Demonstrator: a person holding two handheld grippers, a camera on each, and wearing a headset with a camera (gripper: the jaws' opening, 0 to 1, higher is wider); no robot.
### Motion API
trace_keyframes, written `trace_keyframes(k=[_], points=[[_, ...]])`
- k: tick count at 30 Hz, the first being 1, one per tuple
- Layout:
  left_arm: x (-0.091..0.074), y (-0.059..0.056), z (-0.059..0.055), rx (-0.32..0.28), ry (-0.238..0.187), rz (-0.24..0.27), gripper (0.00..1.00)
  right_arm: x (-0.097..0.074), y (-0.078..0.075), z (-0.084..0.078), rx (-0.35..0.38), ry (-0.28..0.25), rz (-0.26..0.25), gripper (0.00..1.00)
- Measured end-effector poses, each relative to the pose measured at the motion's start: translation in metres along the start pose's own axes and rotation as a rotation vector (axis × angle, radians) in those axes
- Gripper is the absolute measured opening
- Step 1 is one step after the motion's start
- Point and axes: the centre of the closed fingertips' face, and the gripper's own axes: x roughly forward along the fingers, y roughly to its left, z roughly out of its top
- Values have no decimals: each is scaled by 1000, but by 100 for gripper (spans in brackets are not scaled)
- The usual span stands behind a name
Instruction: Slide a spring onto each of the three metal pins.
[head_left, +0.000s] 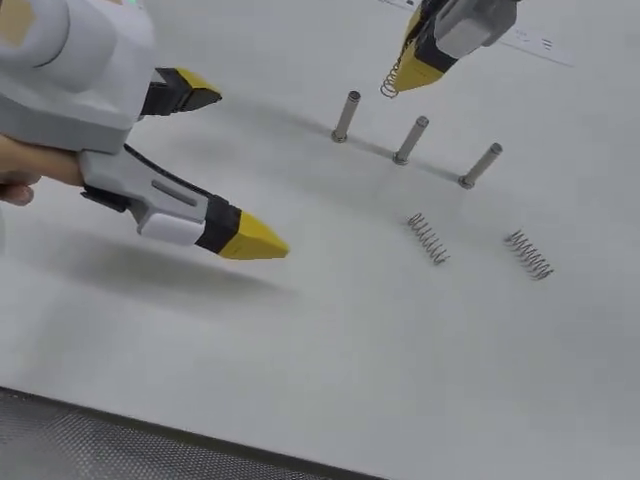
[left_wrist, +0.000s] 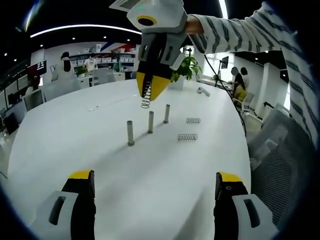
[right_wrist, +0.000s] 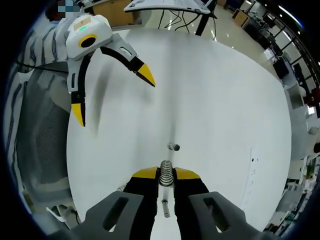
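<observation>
Three upright metal pins stand in a row on the white table: (head_left: 345, 117), (head_left: 410, 140), (head_left: 480, 165). My right gripper (head_left: 402, 78) hangs above and behind them, shut on a spring (head_left: 390, 82) that dangles from its yellow tips. In the right gripper view the spring (right_wrist: 166, 172) sits pinched between the jaws, with a pin (right_wrist: 173, 147) just beyond it. Two more springs (head_left: 428, 238) (head_left: 528, 254) lie flat in front of the pins. My left gripper (head_left: 225, 168) hovers at the left, open and holding nothing; its own view has the pins (left_wrist: 150, 122) ahead.
The white table (head_left: 330, 350) is bare around the pins and springs. Its dark front edge (head_left: 150, 430) runs along the bottom left. A printed label (head_left: 530, 42) lies at the far right. Desks, plants and people fill the room behind.
</observation>
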Motion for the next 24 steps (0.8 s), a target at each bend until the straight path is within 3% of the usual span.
trace_keyframes(k=[5,13,17,24], points=[[3,5,-3,11,10,11,98,6,-7,2,-20,5,0,8],[5,3,-6,20,24,3,98,13,-13,14,-62,-15,-4,8],[5,4,-12,21,52,5,98,18,-15,15,-84,-6,-6,8],[4,4,-13,25,63,1,98,26,-19,14,-70,1,8,8]])
